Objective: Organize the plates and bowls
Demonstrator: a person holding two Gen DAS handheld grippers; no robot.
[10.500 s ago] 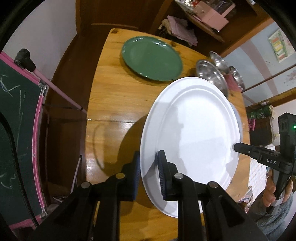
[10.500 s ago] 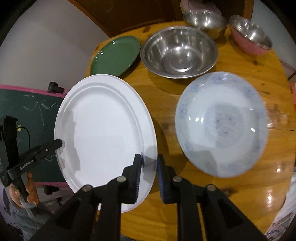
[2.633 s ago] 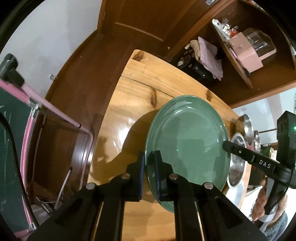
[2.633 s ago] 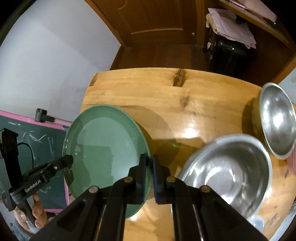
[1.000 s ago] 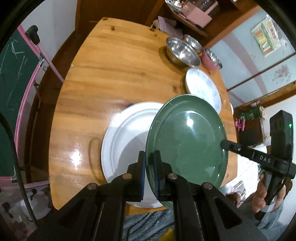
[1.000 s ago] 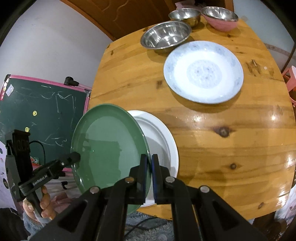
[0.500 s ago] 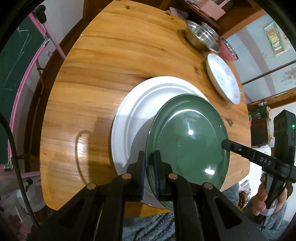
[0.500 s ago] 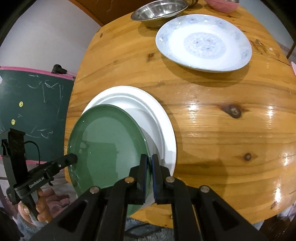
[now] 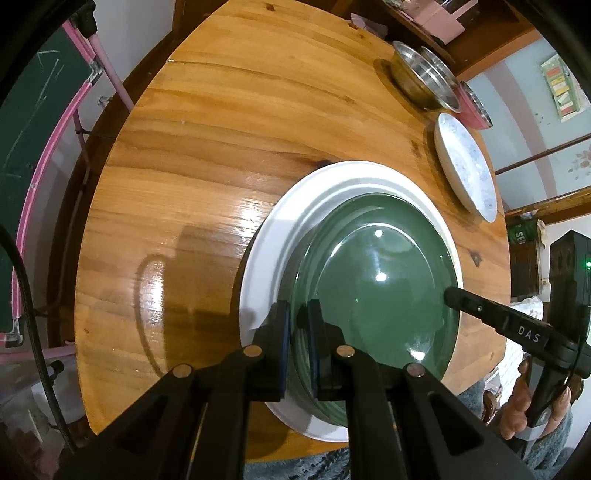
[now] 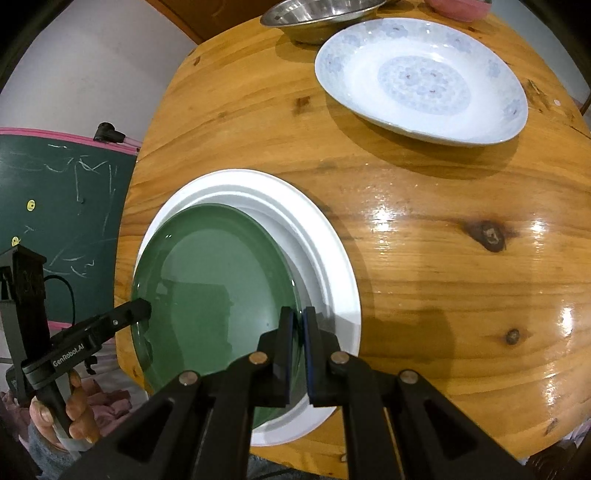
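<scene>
Both grippers [image 9: 298, 317] [image 10: 298, 325] clamp the green plate [image 9: 376, 288] over the white plate [image 9: 273, 243]; patterned plate [image 10: 421, 77] nearby.

Both tongs point steeply downward, each with its jaws clamped tight on an opposite edge of the green plate [image 9: 376, 280]. The left tongs [image 9: 297, 332] grip one rim, the right tongs [image 10: 298, 332] the other. A hand [image 10: 62, 417] wraps the left handle, and a hand [image 9: 532, 402] wraps the right handle.

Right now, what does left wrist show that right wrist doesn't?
Left wrist only: the right gripper on the far rim, the shelf behind the table, steel bowls whole.
Right wrist only: the left gripper on the opposite rim, the patterned plate face-on.
Both: the green plate clamped by both grippers over the white plate, the wooden table, the chalkboard.
</scene>
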